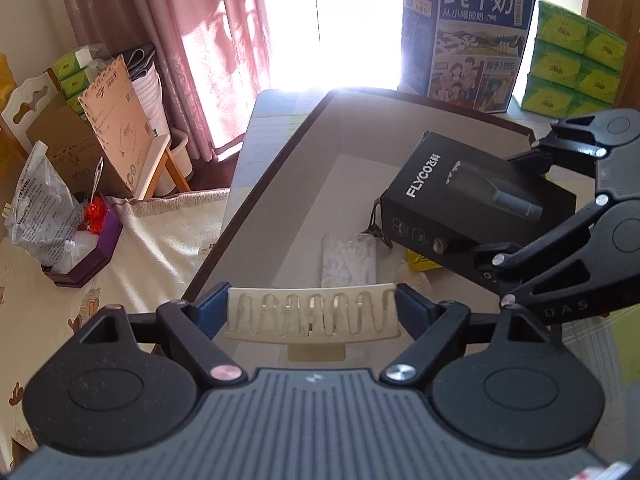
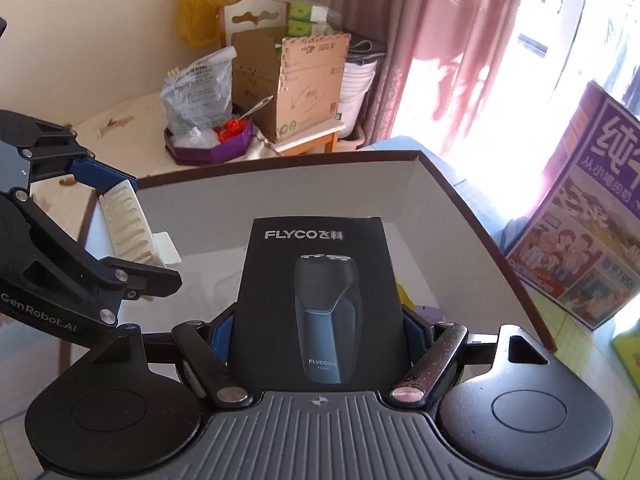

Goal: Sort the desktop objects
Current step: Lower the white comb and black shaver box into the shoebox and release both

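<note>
- Left gripper point(image 1: 313, 314), bottom centre of left wrist view, was clamped across a cream plastic comb piece point(image 1: 312, 316); blue pads touched both ends of it.
- Right gripper point(image 2: 316, 336), bottom centre of right wrist view, was clamped on a black shaver box point(image 2: 316, 292), pads pressing both long sides.
- Shaver box stood tilted over the open storage box point(image 2: 460, 208), white inside with a dark brown rim.
- In left view the shaver box point(image 1: 460, 200) sat at right centre, held by the right gripper point(image 1: 492, 256) coming in from the right edge.
- In right view the left gripper point(image 2: 120, 236) came in from the left edge with the comb piece point(image 2: 128, 228) just above the storage box's left rim.
- Storage box point(image 1: 256, 184) floor held a clear plastic packet point(image 1: 348, 260) and a yellow item point(image 1: 420, 262), partly hidden under the shaver box.
- Blue milk carton point(image 1: 468, 36) stood behind the storage box, upper right; green tissue packs point(image 1: 576, 60) beside it.
- Purple tray point(image 1: 88, 252) with bags at left on a cream cloth.
</note>
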Tool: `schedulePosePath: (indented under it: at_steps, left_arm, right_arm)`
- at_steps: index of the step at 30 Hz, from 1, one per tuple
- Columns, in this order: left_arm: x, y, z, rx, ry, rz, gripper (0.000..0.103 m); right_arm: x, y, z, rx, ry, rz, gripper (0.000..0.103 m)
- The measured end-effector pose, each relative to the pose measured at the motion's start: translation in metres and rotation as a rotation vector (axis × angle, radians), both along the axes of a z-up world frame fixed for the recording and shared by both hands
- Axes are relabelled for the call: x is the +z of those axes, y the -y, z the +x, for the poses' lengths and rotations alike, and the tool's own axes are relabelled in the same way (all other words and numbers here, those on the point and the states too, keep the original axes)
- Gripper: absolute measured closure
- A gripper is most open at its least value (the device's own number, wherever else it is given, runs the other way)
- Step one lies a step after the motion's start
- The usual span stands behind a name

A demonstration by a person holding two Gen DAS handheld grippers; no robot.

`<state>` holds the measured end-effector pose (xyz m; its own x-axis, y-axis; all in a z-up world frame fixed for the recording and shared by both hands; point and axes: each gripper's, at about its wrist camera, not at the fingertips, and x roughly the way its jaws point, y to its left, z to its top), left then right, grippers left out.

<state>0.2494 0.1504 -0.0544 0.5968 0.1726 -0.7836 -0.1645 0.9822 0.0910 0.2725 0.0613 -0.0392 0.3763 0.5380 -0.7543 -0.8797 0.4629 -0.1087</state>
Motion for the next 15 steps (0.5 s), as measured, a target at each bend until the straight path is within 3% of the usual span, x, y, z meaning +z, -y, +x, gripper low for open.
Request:
schedulePosePath:
  at_steps: [15]
  left_arm:
    - [-0.028, -0.002, 0.034, 0.027, -0.078, -0.036, 0.019]
  right_arm:
    - [-0.038, -0.008, 0.017, 0.048, -0.041, -0.071, 0.027]
